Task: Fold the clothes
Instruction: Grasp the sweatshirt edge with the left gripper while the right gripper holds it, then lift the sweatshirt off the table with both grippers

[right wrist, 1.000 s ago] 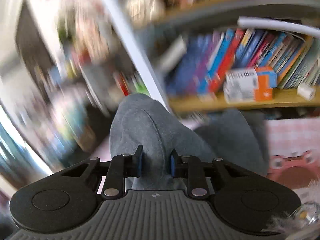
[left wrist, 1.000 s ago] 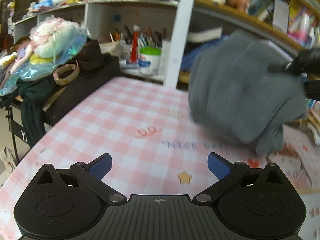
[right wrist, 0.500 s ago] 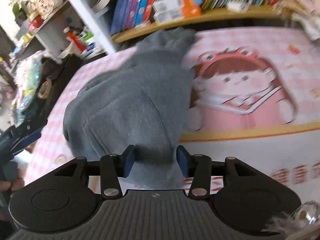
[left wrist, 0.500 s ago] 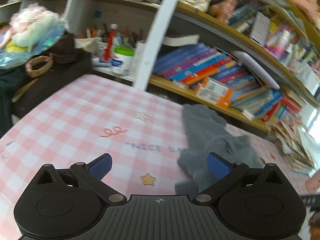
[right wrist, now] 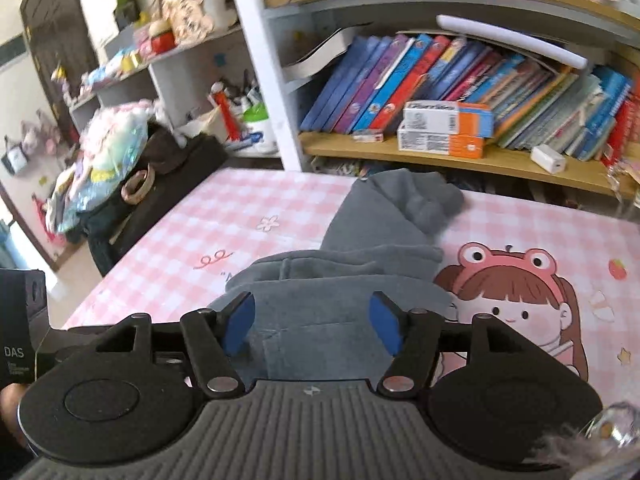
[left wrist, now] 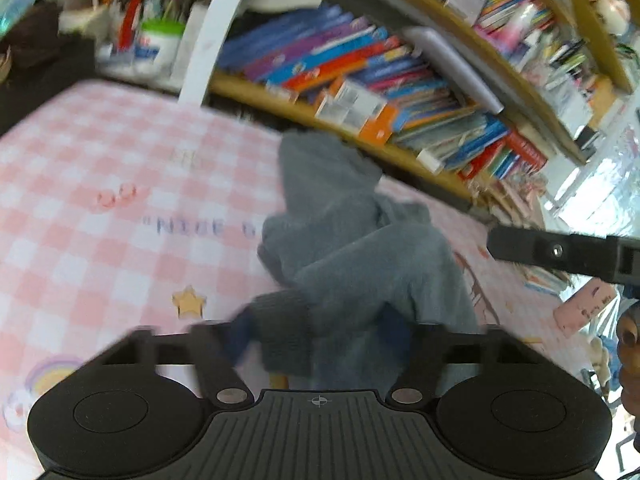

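Right wrist view is showing the tabletop [right wrist: 304, 200], covered in pink checked cloth, carrying a grey garment [right wrist: 360, 264] that is lying crumpled near its middle, stretching toward the bookshelf [right wrist: 460, 156] behind. The right gripper [right wrist: 312, 320] is angling downward over the garment's near edge; its fingers [right wrist: 386, 322] are spreading apart, released, with cloth lying below and between them but not pressed. In the left wrist view, the left gripper [left wrist: 320, 334] is also tilting downward, its fingers [left wrist: 400, 330] closing around a ribbed cuff and bunched fold of the garment [left wrist: 352, 248]; motion blur is preventing confirmation that the pads are clenching it.
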A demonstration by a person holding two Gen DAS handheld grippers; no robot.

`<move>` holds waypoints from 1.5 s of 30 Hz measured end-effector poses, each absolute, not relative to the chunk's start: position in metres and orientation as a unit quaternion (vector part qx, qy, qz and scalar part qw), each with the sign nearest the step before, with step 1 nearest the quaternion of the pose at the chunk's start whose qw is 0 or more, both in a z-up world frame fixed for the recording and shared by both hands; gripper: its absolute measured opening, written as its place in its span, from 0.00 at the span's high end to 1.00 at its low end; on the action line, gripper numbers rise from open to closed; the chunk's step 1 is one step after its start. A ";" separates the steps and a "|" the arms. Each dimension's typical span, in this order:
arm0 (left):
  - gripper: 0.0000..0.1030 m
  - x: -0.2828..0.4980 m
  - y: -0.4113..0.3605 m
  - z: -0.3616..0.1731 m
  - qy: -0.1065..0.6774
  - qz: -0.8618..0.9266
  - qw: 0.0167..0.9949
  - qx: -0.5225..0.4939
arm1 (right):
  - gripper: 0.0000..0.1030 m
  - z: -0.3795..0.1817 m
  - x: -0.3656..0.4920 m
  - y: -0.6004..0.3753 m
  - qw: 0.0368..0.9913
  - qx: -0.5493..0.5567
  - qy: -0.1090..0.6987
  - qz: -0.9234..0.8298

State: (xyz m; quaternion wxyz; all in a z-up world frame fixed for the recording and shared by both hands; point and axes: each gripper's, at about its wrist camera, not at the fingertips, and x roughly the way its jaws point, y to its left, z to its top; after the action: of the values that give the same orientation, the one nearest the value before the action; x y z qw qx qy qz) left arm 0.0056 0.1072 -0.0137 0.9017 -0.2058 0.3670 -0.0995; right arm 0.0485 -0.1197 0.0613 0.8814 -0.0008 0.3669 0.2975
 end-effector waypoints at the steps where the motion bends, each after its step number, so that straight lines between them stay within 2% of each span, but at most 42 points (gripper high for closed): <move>1: 0.64 0.001 0.103 -0.010 0.358 -0.114 0.906 -0.196 | 0.40 0.061 0.050 -0.115 0.878 0.003 0.374 0.297; 5: 0.66 -0.020 0.083 0.011 0.299 -0.204 0.922 -0.134 | 0.39 0.058 0.058 -0.114 0.870 0.041 0.412 0.267; 9: 0.66 -0.032 0.054 0.013 0.297 -0.310 0.900 -0.079 | 0.40 0.053 0.059 -0.126 0.859 0.089 0.450 0.227; 10: 0.66 -0.034 0.048 0.011 0.299 -0.331 0.892 -0.072 | 0.49 0.049 0.057 -0.129 0.859 0.080 0.456 0.216; 11: 0.66 -0.035 0.044 0.009 0.303 -0.357 0.881 -0.070 | 0.63 0.045 0.055 -0.131 0.860 0.069 0.463 0.204; 12: 0.64 -0.034 0.043 0.008 0.311 -0.379 0.869 -0.074 | 0.90 0.039 0.053 -0.135 0.862 0.048 0.468 0.187; 15: 0.61 -0.029 0.054 0.005 0.318 -0.362 0.871 -0.094 | 0.91 0.019 0.048 -0.174 0.865 0.059 0.480 0.134; 17: 0.50 -0.023 0.069 0.006 0.319 -0.323 0.883 -0.120 | 0.92 0.012 0.045 -0.203 0.867 0.085 0.482 0.093; 18: 0.50 -0.021 0.077 0.007 0.315 -0.304 0.889 -0.133 | 0.92 0.010 0.042 -0.216 0.869 0.091 0.481 0.072; 20: 0.40 -0.016 0.090 0.007 0.310 -0.263 0.901 -0.153 | 0.92 0.006 0.035 -0.234 0.865 0.111 0.486 0.058; 22: 0.37 -0.008 0.098 0.005 0.312 -0.228 0.910 -0.155 | 0.92 0.002 0.028 -0.247 0.861 0.124 0.490 0.049; 27: 0.32 0.026 0.090 -0.001 0.345 -0.212 0.898 -0.174 | 0.92 -0.010 0.011 -0.249 0.850 0.130 0.507 0.054; 32: 0.33 0.045 0.094 -0.021 0.386 -0.172 0.877 -0.228 | 0.90 -0.017 0.000 -0.252 0.843 0.146 0.515 0.050; 34: 0.32 0.047 0.099 -0.025 0.387 -0.165 0.875 -0.239 | 0.83 -0.018 -0.003 -0.254 0.843 0.149 0.514 0.047; 38: 0.32 0.043 0.107 -0.030 0.389 -0.154 0.875 -0.241 | 0.79 -0.022 -0.005 -0.258 0.840 0.160 0.517 0.046; 39: 0.32 0.042 0.108 -0.030 0.391 -0.152 0.874 -0.244 | 0.75 -0.021 -0.005 -0.259 0.838 0.164 0.517 0.050; 42: 0.32 0.042 0.109 -0.030 0.389 -0.153 0.871 -0.258 | 0.71 -0.020 -0.006 -0.261 0.833 0.180 0.520 0.061; 45: 0.32 0.042 0.108 -0.028 0.389 -0.162 0.870 -0.254 | 0.63 -0.018 -0.010 -0.262 0.821 0.218 0.522 0.073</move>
State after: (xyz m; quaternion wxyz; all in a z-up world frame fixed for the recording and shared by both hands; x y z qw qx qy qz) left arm 0.0416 0.1083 -0.0279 0.8705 -0.2544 0.3889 -0.1625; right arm -0.0099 -0.2616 -0.0176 0.8211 0.2183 0.5224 0.0731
